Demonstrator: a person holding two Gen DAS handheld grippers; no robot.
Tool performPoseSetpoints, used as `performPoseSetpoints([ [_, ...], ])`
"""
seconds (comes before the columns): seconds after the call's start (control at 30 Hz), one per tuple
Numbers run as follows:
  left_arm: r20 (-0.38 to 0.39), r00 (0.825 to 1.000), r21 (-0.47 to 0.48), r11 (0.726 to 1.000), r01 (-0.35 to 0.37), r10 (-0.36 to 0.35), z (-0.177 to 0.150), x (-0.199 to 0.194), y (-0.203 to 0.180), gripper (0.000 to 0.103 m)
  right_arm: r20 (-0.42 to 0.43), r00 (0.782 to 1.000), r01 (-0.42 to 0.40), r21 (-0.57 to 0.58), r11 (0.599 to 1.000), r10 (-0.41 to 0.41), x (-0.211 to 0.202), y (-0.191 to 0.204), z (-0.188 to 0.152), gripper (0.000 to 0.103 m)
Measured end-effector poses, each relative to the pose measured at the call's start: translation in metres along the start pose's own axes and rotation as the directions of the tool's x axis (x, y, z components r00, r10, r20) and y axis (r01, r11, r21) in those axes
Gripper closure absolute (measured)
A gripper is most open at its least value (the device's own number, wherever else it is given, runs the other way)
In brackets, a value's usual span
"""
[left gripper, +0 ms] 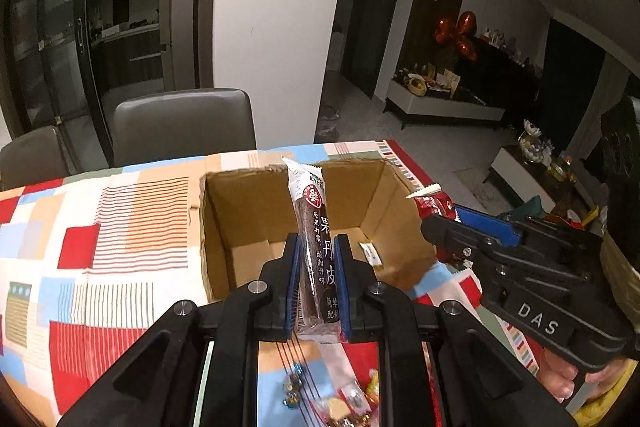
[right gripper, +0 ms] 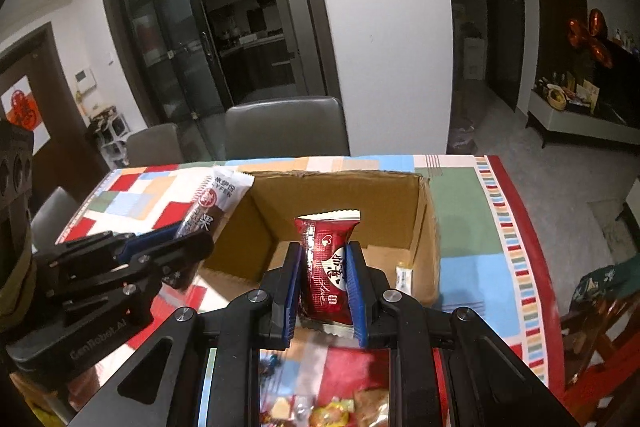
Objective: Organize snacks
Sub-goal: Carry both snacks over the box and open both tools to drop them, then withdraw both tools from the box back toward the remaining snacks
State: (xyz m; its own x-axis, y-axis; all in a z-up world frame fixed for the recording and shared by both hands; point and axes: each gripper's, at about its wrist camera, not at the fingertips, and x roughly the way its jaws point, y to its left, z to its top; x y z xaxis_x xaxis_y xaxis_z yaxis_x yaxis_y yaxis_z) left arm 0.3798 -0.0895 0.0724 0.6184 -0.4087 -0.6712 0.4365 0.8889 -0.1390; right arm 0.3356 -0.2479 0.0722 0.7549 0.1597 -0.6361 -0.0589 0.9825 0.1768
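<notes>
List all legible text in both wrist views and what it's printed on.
"果丹皮", with "原果打浆 酸甜开味": long brown snack bar in the left gripper
"LYFEN": the bar's white end
"Love": red snack packet in the right gripper; its larger characters are too blurred
"DAS": right gripper body
"GenRobot.AI": left gripper body
Small sachet in the cardboard box: unreadable

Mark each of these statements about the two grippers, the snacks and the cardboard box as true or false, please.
1. The left gripper holds a long brown snack bar. True.
2. The right gripper is open. False: it is shut on a red snack packet.
3. The cardboard box has a lid on. False: it is open on top.
4. A small white packet lies inside the box. True.
</notes>
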Motion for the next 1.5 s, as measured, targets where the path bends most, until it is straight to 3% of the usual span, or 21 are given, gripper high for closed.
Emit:
performPoseSetpoints([
  [0.13,-0.02,1.0,-0.008,1.0,-0.008,0.008,0.012,0.018,0.004,0.085,-0.018,1.0,0.018,-0.001,1.0,-0.018,0.015,-0.004,0.011,0.08],
  [0.2,-0.029,0.999,-0.018,0.999,-0.035,0.035,0.016,0.024,0.006,0.069,-0.023,0.999,0.044,0.005,0.999,-0.044,0.022,-0.007,0.015,0.074],
  [0.27,-0.013,0.997,-0.021,0.997,-0.07,0.07,0.018,0.021,0.007,0.054,-0.016,0.996,0.083,0.013,0.997,-0.082,0.021,-0.008,0.015,0.051],
  [0.43,0.024,0.995,0.006,0.995,-0.096,0.095,0.001,-0.003,0.0,0.045,-0.01,0.997,0.075,0.027,0.997,-0.075,0.005,-0.012,-0.004,0.05],
  [1.03,0.14,0.985,0.1,0.988,-0.117,0.102,-0.087,-0.091,-0.039,0.043,0.064,0.998,0.029,-0.022,0.999,-0.028,-0.078,0.008,-0.086,0.05],
  [1.1,0.138,0.986,0.093,0.99,-0.106,0.092,-0.095,-0.095,-0.041,0.043,0.069,0.997,0.029,-0.024,0.999,-0.028,-0.085,0.009,-0.097,0.049],
  [1.17,0.127,0.989,0.094,0.991,-0.091,0.078,-0.104,-0.097,-0.043,0.043,0.077,0.996,0.036,-0.026,0.999,-0.034,-0.09,0.009,-0.105,0.041],
  [1.5,0.073,0.996,0.073,0.995,-0.065,0.06,-0.149,-0.091,-0.046,0.043,0.053,0.998,0.045,-0.051,0.998,-0.042,-0.093,0.013,-0.148,0.035],
])
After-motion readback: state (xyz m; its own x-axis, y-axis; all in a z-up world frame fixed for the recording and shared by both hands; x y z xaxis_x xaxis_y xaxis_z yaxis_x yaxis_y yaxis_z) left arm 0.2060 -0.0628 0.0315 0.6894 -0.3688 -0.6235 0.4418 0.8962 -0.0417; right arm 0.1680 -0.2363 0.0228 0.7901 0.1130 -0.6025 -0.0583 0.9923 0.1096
